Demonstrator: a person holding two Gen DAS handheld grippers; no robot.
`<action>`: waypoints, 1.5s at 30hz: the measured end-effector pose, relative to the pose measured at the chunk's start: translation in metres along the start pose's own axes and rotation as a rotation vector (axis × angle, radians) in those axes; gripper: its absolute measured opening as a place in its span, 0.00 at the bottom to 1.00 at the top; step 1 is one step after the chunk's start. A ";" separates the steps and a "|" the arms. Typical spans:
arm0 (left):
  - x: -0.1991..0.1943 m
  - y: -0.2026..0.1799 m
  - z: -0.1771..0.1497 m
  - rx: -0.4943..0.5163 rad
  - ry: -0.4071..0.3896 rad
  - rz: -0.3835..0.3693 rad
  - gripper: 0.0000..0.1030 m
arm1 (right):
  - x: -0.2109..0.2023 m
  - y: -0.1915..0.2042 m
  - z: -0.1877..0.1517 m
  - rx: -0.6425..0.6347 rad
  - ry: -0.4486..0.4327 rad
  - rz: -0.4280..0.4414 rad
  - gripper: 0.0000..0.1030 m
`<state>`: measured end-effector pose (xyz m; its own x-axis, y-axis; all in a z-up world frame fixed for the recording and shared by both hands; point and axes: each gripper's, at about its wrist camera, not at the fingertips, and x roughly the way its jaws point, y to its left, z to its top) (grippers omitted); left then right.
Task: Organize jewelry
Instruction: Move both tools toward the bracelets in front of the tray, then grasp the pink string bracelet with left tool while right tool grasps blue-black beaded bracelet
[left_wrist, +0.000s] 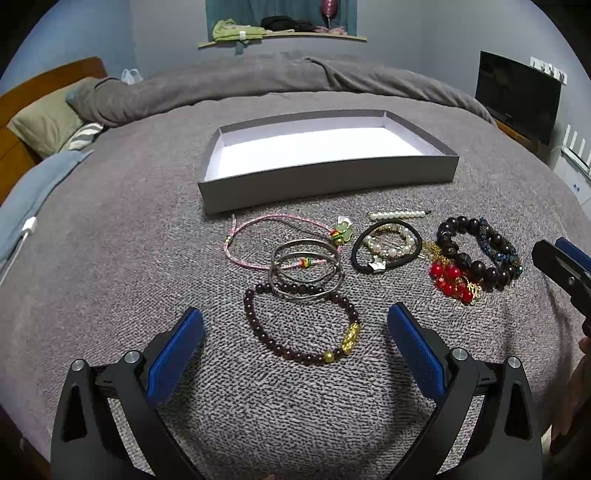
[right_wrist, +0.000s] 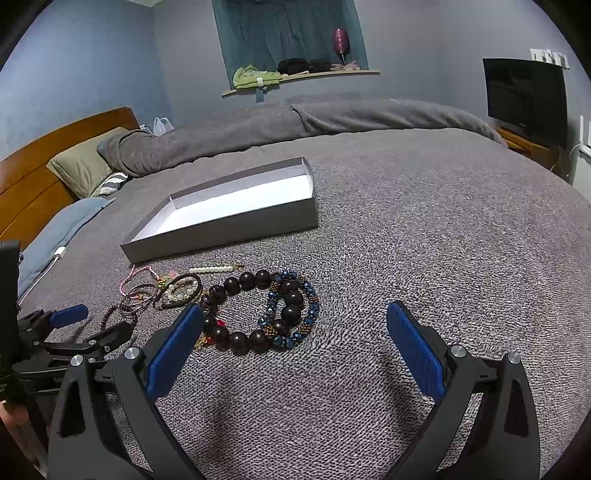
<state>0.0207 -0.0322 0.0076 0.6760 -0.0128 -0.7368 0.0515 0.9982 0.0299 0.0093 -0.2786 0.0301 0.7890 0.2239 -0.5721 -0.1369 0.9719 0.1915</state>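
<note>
Both tongs stand wide apart and hold nothing: our left gripper (left_wrist: 295, 332) hangs over the garnet bracelet (left_wrist: 301, 325), and our right gripper (right_wrist: 295, 332) hangs over bare blanket (right_wrist: 424, 240) just right of the wooden beads (right_wrist: 255, 306).

Going left to right along the row on the blanket, the pink cord (left_wrist: 255, 236) is limp and light; we judge it will drape and slide, so a pinch at its green charm (left_wrist: 341, 234) looks surest. Next, the silver bangles (left_wrist: 306, 267) are stiff hoops, partly lying on the cord and the garnet bracelet; we would close across one rim. The garnet bracelet with its gold beads (left_wrist: 345, 341) is probably elastic-strung, smooth and rolling, so we would pinch across the strand rather than on one bead.

Further right, the black hair tie (left_wrist: 386, 245) rings a pearl bracelet (left_wrist: 391, 243), with a pearl pin (left_wrist: 397, 214) behind it. Pearls look slick and easily scratched; gentle pressure seems wise. The red beads (left_wrist: 450, 280) on a gold chain look tangle-prone. The wooden beads are large and likely heaviest, and overlap the blue bracelet (right_wrist: 295, 314).

Behind the row, well apart from both grippers, the grey box (left_wrist: 328, 173) sits open with a white floor and nothing in it.
</note>
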 end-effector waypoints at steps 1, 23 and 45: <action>0.000 0.000 0.000 0.001 0.000 0.001 0.96 | 0.000 0.000 0.000 -0.001 -0.004 0.000 0.95; -0.001 0.006 0.007 0.001 -0.011 0.003 0.96 | -0.011 -0.005 0.006 0.046 -0.098 0.014 0.95; 0.046 0.067 0.062 0.069 0.021 -0.080 0.92 | 0.047 -0.022 0.061 -0.112 0.072 0.104 0.95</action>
<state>0.1012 0.0306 0.0177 0.6518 -0.0903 -0.7530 0.1558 0.9876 0.0165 0.0858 -0.2937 0.0482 0.7230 0.3241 -0.6101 -0.2847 0.9444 0.1644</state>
